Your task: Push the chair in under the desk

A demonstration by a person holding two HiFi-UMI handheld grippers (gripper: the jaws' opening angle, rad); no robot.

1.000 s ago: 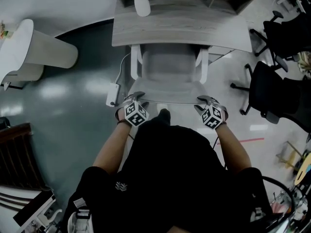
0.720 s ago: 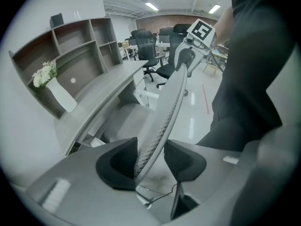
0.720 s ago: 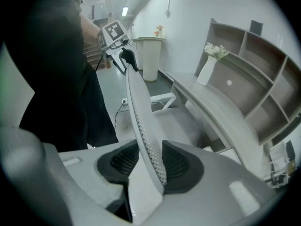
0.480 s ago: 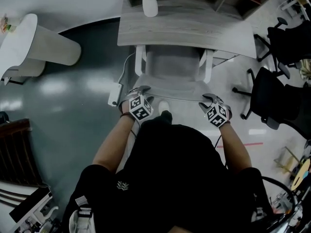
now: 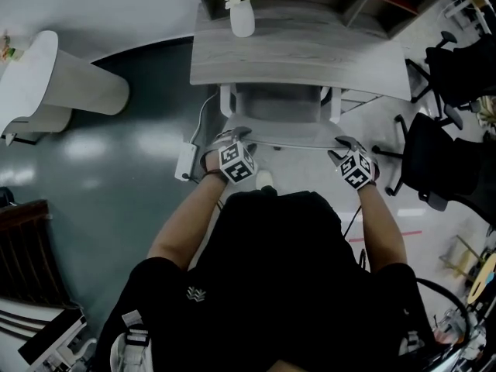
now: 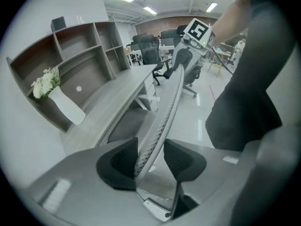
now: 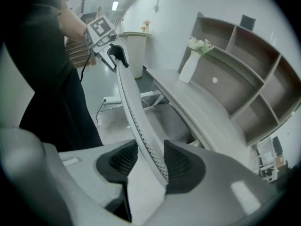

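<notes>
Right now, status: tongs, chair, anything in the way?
Left tongs and right tongs straddle chair back, not clamped; right just opened wider. Seat partly under desk. Power strip on floor beside chair.

Light grey office chair [image 5: 283, 113]: backrest fine perforated mesh, rough-looking, in smooth matt plastic frame. Pale grey wood-grain surface [image 5: 302, 53]: matt, laminate-like. Dark grey-green floor [image 5: 101, 169]: v. glossy, smooth, w/ light reflections. White vase [image 5: 242, 22]: smooth. Left gripper [image 6: 151, 150]: matt grey plastic, black ribbed pads [image 6: 120, 164].
</notes>
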